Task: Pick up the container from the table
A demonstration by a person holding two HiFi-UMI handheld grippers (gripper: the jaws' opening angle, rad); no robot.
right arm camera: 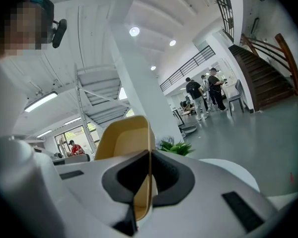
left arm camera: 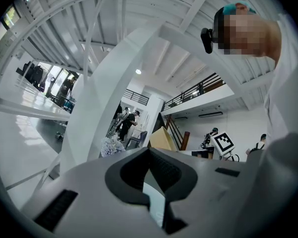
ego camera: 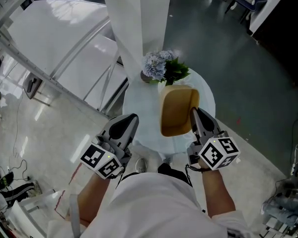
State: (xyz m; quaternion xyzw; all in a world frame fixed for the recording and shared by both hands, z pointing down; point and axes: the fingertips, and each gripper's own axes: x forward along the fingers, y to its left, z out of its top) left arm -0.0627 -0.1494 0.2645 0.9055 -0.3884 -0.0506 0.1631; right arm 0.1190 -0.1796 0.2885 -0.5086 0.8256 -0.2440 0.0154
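A tan, open-topped container point(ego camera: 176, 110) hangs tipped on its side above the round white table point(ego camera: 204, 97). My right gripper point(ego camera: 194, 113) is shut on its right-hand wall. In the right gripper view the thin wall point(right arm camera: 121, 138) runs straight between the closed jaws of the right gripper point(right arm camera: 150, 153). My left gripper point(ego camera: 132, 119) hovers by the table's left edge, apart from the container, jaws together with nothing in them. From the left gripper view, the left gripper point(left arm camera: 149, 150) faces the container point(left arm camera: 161, 139) off to its right.
A pot of pale blue flowers with green leaves point(ego camera: 160, 66) stands at the table's far side, against a white pillar point(ego camera: 139, 19). White slanted beams point(ego camera: 79, 48) run to the left. Grey floor point(ego camera: 248, 73) lies to the right.
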